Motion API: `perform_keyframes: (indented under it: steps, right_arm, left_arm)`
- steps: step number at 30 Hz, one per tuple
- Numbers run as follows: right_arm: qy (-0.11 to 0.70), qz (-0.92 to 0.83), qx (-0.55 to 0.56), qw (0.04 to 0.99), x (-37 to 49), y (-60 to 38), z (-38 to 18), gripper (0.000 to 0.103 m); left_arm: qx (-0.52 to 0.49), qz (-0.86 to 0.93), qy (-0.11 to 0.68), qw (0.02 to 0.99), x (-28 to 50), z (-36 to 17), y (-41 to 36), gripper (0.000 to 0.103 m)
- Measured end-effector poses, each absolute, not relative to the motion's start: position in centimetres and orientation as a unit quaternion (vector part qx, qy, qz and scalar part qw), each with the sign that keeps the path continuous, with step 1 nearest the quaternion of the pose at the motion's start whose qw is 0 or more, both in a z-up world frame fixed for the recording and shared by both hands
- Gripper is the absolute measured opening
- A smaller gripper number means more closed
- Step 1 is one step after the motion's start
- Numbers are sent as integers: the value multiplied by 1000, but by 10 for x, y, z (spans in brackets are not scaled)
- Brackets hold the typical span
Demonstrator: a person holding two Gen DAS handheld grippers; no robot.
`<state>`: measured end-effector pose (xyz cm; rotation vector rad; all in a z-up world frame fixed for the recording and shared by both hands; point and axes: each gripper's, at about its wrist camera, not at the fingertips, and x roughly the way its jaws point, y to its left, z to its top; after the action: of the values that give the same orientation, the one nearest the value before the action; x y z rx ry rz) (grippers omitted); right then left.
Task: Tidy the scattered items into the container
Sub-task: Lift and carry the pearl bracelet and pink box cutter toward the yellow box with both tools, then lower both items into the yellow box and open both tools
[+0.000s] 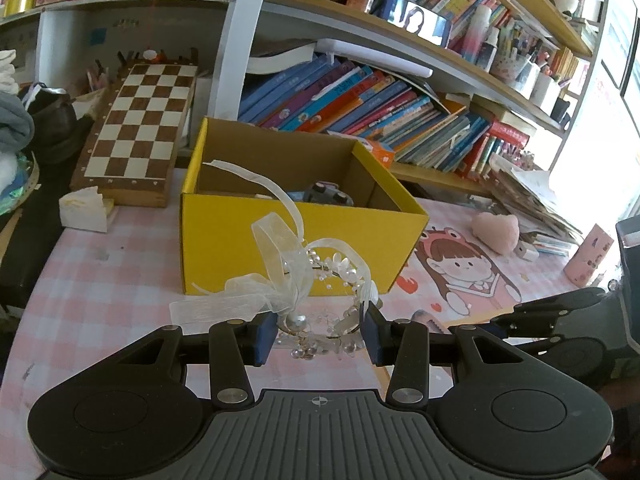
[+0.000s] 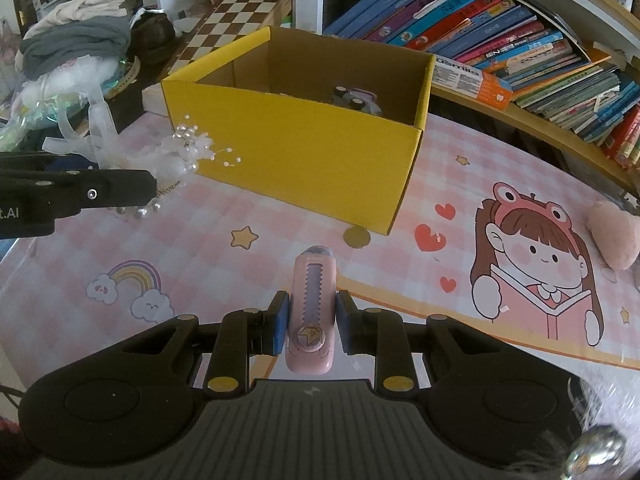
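Left wrist view, left to right: chessboard (image 1: 136, 132) leaning at the back left, a white torn tissue pack (image 1: 84, 210) in front of it. Yellow cardboard box (image 1: 224, 236) open at centre of the pink checked tablecloth (image 1: 100, 280), with a dark wheeled toy (image 1: 326, 194) inside. Left gripper (image 1: 320, 330) sits just before the box; its blue pads bracket a white ribbon-and-pearl hair garland (image 1: 316, 280), jaws at medium width and touching it on both sides, ribbon tail arching up over the box's front wall. Whether the garland is lifted off the cloth is hard to tell here. Pink heart plush (image 1: 496, 230) lies further right, near a pink case (image 1: 592, 258).

Right wrist view adds: the left gripper (image 2: 154, 188) enters from the left edge and the garland (image 2: 180, 156) looks raised above the cloth, next to the box's (image 2: 304, 160) left corner. The toy (image 2: 356, 102) shows against the box's far right wall. A coin-like gold disc (image 2: 356, 237) lies at the box's near corner. Right gripper (image 2: 310, 322) has narrow jaws closed on a pink retractable eraser (image 2: 312, 308), pointing at the box. Heart plush (image 2: 616, 236) at far right edge. The eraser cannot be seen from the left wrist.
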<state>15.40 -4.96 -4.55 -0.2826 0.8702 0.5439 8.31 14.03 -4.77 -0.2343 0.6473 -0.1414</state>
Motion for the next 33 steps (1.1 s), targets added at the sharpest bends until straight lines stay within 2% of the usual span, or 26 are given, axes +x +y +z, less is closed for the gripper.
perform_keyframes:
  steps: [13, 24, 33]
  right_arm:
    - [405, 278, -128, 862, 168, -31, -32, 24]
    - [366, 285, -115, 878, 197, -23, 6, 24]
    - [334, 294, -112, 889, 233, -11, 32, 24]
  left_arm:
    - [-117, -50, 268, 955, 93, -23, 163, 43]
    - [-88, -54, 223, 969, 142, 6, 176, 43]
    - [-66, -32, 220, 973, 188, 2, 183, 43]
